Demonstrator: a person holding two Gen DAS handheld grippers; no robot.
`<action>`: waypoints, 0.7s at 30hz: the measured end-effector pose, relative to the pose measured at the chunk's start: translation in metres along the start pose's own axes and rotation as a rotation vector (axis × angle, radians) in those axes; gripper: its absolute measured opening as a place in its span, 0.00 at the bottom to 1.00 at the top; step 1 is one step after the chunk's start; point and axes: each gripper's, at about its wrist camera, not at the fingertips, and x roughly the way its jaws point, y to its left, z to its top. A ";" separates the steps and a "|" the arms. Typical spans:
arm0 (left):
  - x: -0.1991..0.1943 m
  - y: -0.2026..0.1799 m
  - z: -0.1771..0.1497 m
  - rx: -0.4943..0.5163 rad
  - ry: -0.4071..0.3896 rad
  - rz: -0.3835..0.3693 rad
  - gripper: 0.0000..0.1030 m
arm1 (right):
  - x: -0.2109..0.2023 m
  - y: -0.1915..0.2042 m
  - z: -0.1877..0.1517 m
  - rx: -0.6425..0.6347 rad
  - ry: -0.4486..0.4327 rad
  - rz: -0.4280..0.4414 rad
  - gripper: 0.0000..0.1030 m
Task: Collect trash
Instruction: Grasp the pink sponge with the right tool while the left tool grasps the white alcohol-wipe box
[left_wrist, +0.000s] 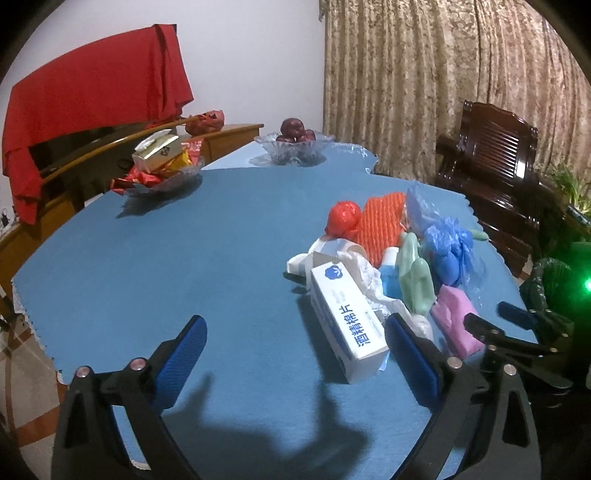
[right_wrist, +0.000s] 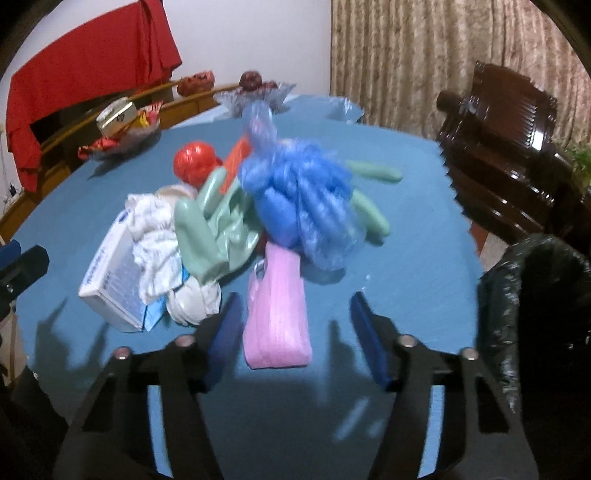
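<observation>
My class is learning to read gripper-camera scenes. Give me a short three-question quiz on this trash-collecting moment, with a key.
1. True or false: the pink packet lies between the right gripper's jaws.
2. Which sits on top of the pile: A) blue plastic bag B) white box C) pink packet?
3. What fills the far glass bowl?

Key: 1 true; 2 A; 3 dark red fruit.

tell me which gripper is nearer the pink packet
Right. The right gripper has the pink packet lying between its open fingers, untouched. The left gripper is off to that packet's left, by the white box.
</observation>
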 end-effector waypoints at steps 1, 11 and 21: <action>0.002 -0.002 0.000 0.003 0.003 -0.003 0.90 | 0.005 0.000 -0.001 0.003 0.016 0.013 0.39; 0.019 -0.029 0.003 0.031 0.031 -0.065 0.80 | -0.013 -0.017 -0.004 0.048 0.023 0.105 0.11; 0.057 -0.044 -0.007 0.040 0.101 -0.056 0.39 | -0.053 -0.037 -0.006 0.046 0.002 0.097 0.12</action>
